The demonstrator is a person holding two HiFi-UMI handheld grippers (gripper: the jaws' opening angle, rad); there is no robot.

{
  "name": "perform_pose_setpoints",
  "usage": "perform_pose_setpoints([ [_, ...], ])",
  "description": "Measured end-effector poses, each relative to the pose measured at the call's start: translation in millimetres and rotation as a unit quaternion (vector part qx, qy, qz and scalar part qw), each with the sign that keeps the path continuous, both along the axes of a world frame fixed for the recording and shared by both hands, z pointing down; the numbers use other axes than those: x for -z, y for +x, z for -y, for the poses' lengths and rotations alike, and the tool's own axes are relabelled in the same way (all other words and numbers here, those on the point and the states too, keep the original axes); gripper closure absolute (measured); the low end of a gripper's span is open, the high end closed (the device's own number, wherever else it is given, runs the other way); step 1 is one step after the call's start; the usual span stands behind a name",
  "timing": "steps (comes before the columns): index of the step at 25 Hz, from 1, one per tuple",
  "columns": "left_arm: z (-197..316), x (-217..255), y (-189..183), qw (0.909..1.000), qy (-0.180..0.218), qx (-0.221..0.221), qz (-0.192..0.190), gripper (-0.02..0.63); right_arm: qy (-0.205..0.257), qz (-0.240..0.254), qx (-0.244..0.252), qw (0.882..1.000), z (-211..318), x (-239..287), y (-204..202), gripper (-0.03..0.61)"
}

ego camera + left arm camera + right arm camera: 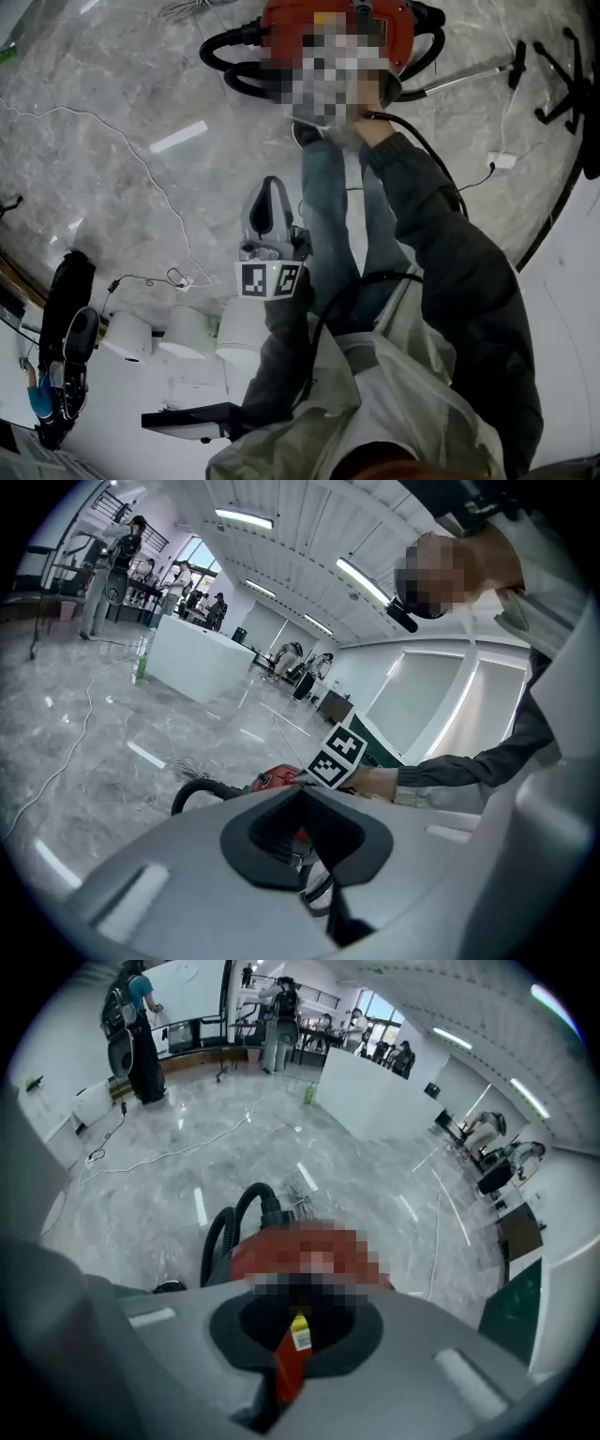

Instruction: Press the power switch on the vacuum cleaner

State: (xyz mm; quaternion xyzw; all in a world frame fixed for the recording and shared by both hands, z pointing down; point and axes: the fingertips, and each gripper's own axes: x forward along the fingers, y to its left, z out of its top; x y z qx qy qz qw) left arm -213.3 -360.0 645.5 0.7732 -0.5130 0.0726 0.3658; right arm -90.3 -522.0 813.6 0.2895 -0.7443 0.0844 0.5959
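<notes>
The red canister vacuum cleaner [281, 23] sits on the grey marble floor [112, 112] just ahead of the person's feet. Its black ribbed hose [230, 52] loops round its left side, and a slim metal wand [464, 77] lies to its right.

The right gripper [295, 1335] is over the top of the vacuum, at the end of a stretched-out arm in a dark grey sleeve [450, 244]. Its fingers are drawn close, leaving only a slim slit through which the red body and a small yellow label show. Whether they touch the vacuum cannot be told.

The left gripper [270, 187] hangs well short of the vacuum, above the person's blue-jeaned leg [328, 206] and pointing toward the machine. Its fingers are also narrowed to a thin seam, with nothing between them.

Farther right stands a black office-chair base [562, 80], and a thin white cable [141, 159] trails across the floor on the left.
</notes>
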Motion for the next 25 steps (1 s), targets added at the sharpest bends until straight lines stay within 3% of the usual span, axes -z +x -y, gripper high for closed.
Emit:
perform_pose_setpoints([
  [8,5.0,-12.8,-2.2,0.9999,-0.002,-0.003,-0.01,0.607,-0.032,-0.026,-0.005,0.999,-10.9,-14.7,0.4,0.58],
  [18,-1.2,-20.7,6.1,0.9998,-0.009,-0.003,-0.017,0.607,-0.003,-0.02,0.013,1.0,-12.0,-13.3,0.0,0.578],
  [25,-1.3,-22.0,-4.8,0.9998,-0.01,0.01,-0.013,0.607,0.039,-0.036,0.016,0.998,15.9,3.3,5.0,0.578],
])
